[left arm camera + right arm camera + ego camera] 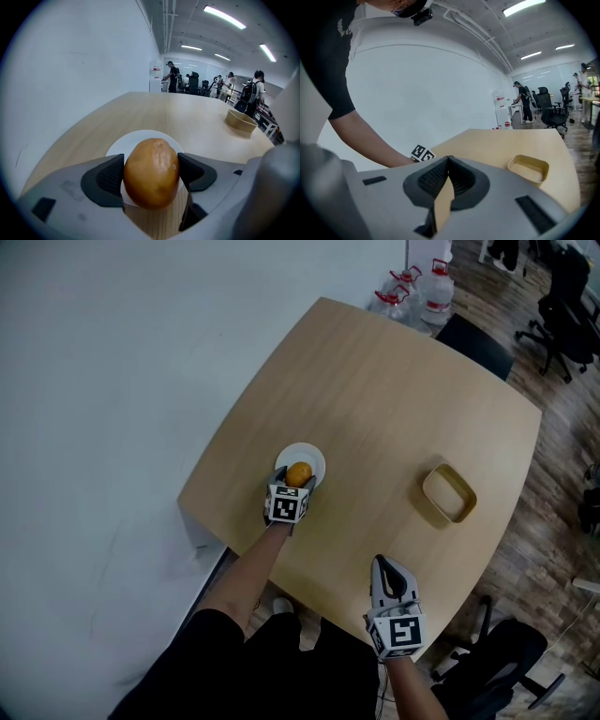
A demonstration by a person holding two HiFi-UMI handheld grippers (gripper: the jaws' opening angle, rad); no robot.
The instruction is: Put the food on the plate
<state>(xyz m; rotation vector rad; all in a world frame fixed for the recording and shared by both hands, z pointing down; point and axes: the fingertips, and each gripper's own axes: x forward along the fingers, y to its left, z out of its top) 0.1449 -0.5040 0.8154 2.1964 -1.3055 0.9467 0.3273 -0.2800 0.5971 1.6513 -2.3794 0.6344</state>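
We have the round orange-brown food [151, 172] clamped between the fingers [108, 179] of our left gripper [297, 480], over the near edge of the white plate [312, 457] at the worktop's [394, 409] left side. Whether it touches the plate we cannot tell. Only lowering and letting go seems to remain. Our right gripper [388, 579] hangs near us, fingers pressed together, empty.

Food [299, 473] over the plate [306, 452], tray [448, 493] well right.
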